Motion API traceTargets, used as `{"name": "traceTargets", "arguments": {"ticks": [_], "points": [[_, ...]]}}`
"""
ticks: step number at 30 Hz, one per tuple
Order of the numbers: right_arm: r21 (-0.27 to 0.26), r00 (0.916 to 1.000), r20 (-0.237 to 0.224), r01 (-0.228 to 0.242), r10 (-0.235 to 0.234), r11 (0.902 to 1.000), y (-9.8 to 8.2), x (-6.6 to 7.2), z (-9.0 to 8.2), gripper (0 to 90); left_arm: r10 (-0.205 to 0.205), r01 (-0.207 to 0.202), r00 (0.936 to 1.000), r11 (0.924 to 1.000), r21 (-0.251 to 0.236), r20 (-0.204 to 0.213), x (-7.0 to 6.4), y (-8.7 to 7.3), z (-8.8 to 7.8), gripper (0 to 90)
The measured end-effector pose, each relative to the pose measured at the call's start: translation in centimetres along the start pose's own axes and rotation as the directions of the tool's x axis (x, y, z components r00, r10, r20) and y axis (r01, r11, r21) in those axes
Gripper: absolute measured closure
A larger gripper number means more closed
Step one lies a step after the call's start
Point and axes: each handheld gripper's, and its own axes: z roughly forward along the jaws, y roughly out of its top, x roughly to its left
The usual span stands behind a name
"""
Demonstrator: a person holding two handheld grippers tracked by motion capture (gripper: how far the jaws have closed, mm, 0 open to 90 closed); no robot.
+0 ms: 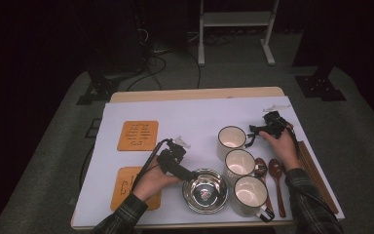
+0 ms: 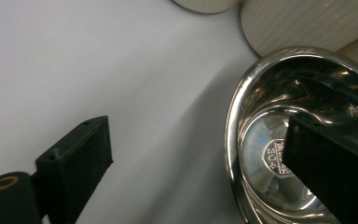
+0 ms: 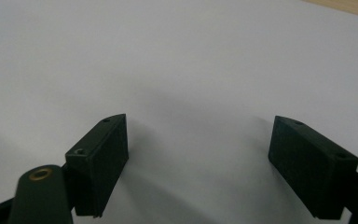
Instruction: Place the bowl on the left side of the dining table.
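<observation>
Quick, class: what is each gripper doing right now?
Left gripper: open, jaws straddling the steel bowl's rim.
Right gripper: open, holding nothing.

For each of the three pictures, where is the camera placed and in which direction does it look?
High view: above the person's side, looking forward and down on the table; both forearms, left gripper and right gripper show.
Left gripper view: rides the left gripper, looking down at the steel bowl; its jaws straddle the rim.
Right gripper view: rides the right gripper, facing the white table cover; jaws apart.
Shared: the high view and left gripper view both show the steel bowl.
</observation>
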Motion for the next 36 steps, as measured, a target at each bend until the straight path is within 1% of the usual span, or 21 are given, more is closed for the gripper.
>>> {"name": "traceTargets", "arguments": {"ticks": [5,6,7,13,15,16,17,20,23,27,29,33,36], "points": [[0.0,1.0,0.0,-0.001,0.001,1.0,0.0,0.0,0.0,18.5,0.012,-0.012,0.9999,0.9996,0.024,-0.002,-0.4,-0.1,0.8,8.0],[-0.001,1.0,0.0,-0.001,0.001,1.0,0.0,0.0,0.0,18.5,0.015,-0.015,0.9999,0.9996,0.025,-0.002,-0.5,-0.1,0.8,10.3],[0.0,1.0,0.0,-0.001,0.001,1.0,0.0,0.0,0.0,18.5,0.021,-0.021,0.9998,0.9993,0.032,-0.004,-0.5,-0.1,0.9,10.8],[-0.001,1.0,0.001,-0.001,0.001,1.0,0.0,0.0,0.0,18.5,0.025,-0.025,0.9997,0.9987,0.043,-0.005,-0.7,-0.3,1.4,14.9],[-0.001,1.0,0.001,0.0,0.0,1.0,0.0,0.0,0.0,18.5,0.032,-0.032,0.9995,0.9982,0.051,-0.006,-0.7,-0.3,1.5,15.0],[0.0,1.0,0.001,-0.001,0.001,1.0,0.0,0.0,0.0,18.5,0.034,-0.033,0.9994,0.9982,0.051,-0.006,-0.7,-0.3,1.6,16.4],[0.0,1.0,0.0,-0.001,0.001,1.0,0.0,0.0,0.0,18.5,0.033,-0.032,0.9994,0.9983,0.049,-0.006,-0.7,-0.4,1.7,20.8],[-0.001,1.0,0.001,-0.001,0.001,1.0,0.0,0.0,0.0,18.5,0.041,-0.041,0.9992,0.9969,0.068,0.0,-0.8,-0.3,1.8,22.9],[-0.001,1.0,0.0,-0.001,0.001,1.0,0.0,0.0,0.0,18.5,0.041,-0.042,0.9991,0.9966,0.072,0.004,-0.9,-0.4,2.0,27.3],[-0.001,1.0,0.0,-0.001,0.001,1.0,0.0,0.0,0.0,18.5,0.045,-0.047,0.9988,0.9951,0.087,0.02,-0.9,-0.4,2.1,33.5],[-0.001,1.0,0.0,-0.001,0.001,1.0,0.0,0.0,0.0,18.5,0.042,-0.044,0.9988,0.9947,0.092,0.026,-1.0,-0.4,2.1,38.3],[-0.001,1.0,0.0,-0.001,0.001,1.0,0.0,0.0,0.0,18.5,0.034,-0.038,0.9985,0.9936,0.106,0.042,-1.0,-0.5,2.2,44.7],[-0.001,1.0,0.001,-0.001,0.001,1.0,0.0,0.0,0.0,18.5,0.037,-0.043,0.9979,0.9929,0.111,0.052,-1.0,-0.5,2.2,50.8]]}}
